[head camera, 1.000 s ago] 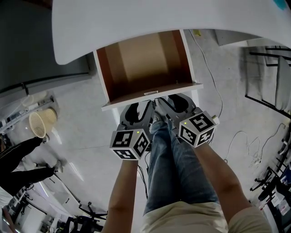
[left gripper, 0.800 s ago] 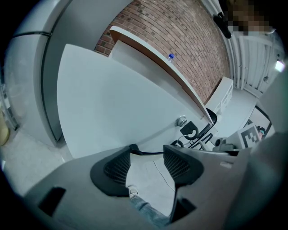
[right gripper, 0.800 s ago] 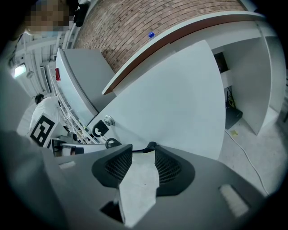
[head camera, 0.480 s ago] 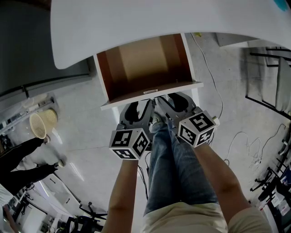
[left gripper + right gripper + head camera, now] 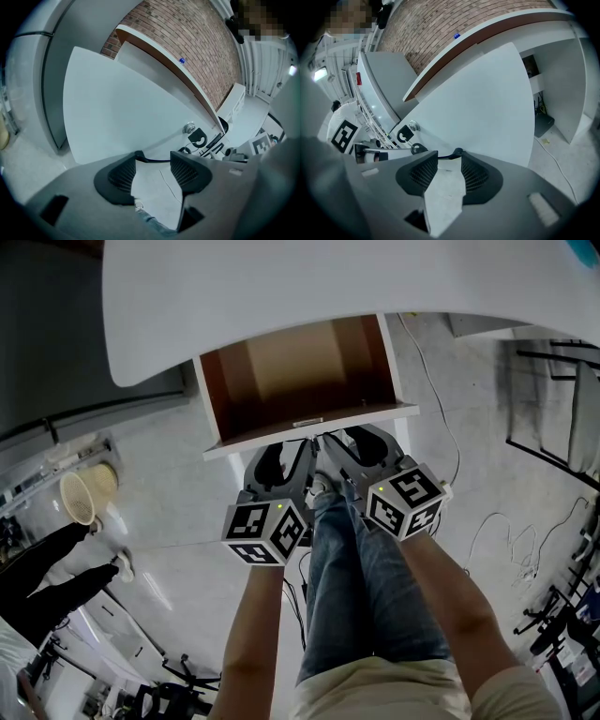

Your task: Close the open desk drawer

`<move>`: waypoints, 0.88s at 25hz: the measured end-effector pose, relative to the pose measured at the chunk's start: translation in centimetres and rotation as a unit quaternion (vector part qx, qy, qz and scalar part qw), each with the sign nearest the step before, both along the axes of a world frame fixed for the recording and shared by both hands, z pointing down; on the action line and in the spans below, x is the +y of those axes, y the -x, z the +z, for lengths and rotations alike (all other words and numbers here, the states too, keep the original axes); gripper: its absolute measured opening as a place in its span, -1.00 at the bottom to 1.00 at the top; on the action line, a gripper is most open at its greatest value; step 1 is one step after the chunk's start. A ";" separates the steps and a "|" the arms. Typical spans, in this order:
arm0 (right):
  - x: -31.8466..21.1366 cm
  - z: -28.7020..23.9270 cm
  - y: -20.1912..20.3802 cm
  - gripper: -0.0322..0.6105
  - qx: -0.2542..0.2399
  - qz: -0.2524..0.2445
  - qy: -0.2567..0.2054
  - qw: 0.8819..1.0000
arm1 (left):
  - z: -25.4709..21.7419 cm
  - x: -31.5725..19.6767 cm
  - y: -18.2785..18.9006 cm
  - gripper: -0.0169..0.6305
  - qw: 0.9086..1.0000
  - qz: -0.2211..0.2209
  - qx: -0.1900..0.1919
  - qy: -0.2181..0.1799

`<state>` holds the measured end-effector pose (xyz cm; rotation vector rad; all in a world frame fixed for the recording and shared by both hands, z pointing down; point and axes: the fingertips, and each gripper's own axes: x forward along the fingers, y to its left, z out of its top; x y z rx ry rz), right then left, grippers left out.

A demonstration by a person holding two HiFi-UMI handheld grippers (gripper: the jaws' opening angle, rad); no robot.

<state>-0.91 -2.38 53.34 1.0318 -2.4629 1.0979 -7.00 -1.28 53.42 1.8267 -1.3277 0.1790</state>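
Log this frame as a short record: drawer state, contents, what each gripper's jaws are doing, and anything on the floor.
drawer: open, pulled out from under the white desk top
contents: none visible, bare brown inside
drawer front: white, round lock near one edge
left gripper: jaws apart, nothing between them, tips at the drawer front
right gripper: jaws apart, nothing between them, tips at the drawer front
floor: basket to the left

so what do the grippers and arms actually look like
The dark grey left gripper and right gripper match. Each has rounded jaws with fine-ribbed black pads and carries a white cube printed with black square markers. The forearms are bare, with no sleeves in view.
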 end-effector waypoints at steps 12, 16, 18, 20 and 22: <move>-1.4 0.2 0.4 -0.40 0.001 0.002 -0.002 1.000 | 0.1 -1.5 0.4 -0.25 1.000 -0.002 0.002 -0.002; -2.0 0.2 0.5 -0.40 0.002 0.003 -0.003 1.000 | 0.2 -2.0 0.5 -0.25 1.000 -0.002 0.003 -0.002; -2.5 0.1 0.5 -0.40 0.003 0.004 -0.004 1.000 | 0.1 -2.5 0.6 -0.25 1.000 -0.002 0.003 -0.003; -2.8 0.1 0.6 -0.40 0.003 0.004 -0.005 1.000 | 0.1 -2.9 0.6 -0.25 1.000 -0.003 0.004 -0.003; -3.0 0.2 0.6 -0.40 0.004 0.004 -0.005 1.000 | 0.1 -3.0 0.7 -0.25 1.000 -0.003 0.004 -0.003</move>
